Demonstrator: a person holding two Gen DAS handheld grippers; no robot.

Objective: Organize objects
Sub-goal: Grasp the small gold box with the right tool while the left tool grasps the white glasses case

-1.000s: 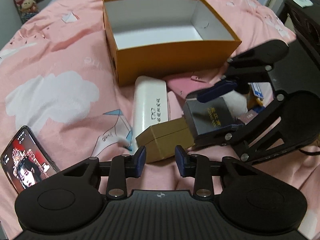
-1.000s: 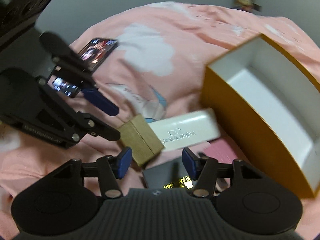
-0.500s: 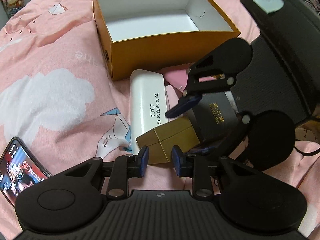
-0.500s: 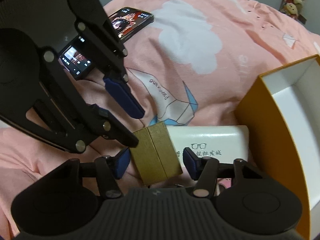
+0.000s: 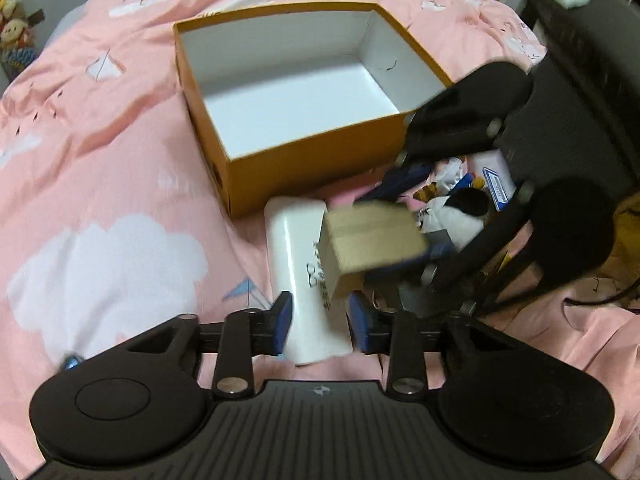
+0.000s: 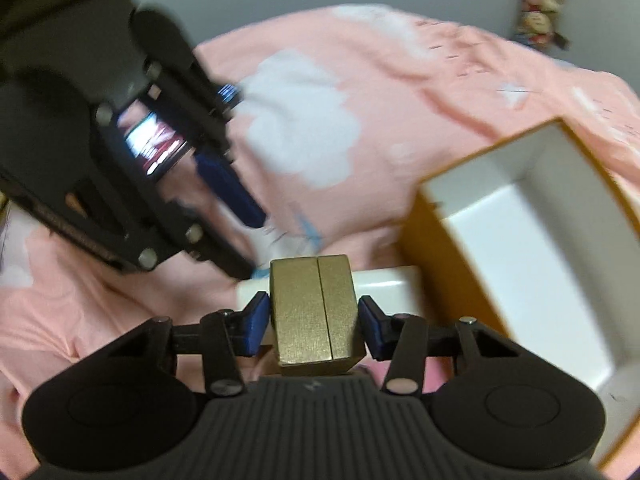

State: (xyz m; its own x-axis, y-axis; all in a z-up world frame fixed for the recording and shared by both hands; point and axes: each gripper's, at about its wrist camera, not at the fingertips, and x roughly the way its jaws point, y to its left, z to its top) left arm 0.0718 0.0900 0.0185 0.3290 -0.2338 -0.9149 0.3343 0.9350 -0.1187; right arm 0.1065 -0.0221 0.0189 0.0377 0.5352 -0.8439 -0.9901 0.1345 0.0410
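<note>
Small gold box at 6 o'clock: matt card, faint brushed metallic sheen, seam down the middle; white case under it: smooth glossy plastic; big box at 12 o'clock: orange matt cardboard outside, plain white paper lining; bedspread: soft pink cloth, wrinkled, white cloud print; gripper bodies black matt plastic, pads blue rubbery, pivot screws shiny metal

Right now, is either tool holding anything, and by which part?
Right tool: closing on the gold box, pads at its two opposite side faces. Left tool: opening, holding nothing, over the white case.
</note>
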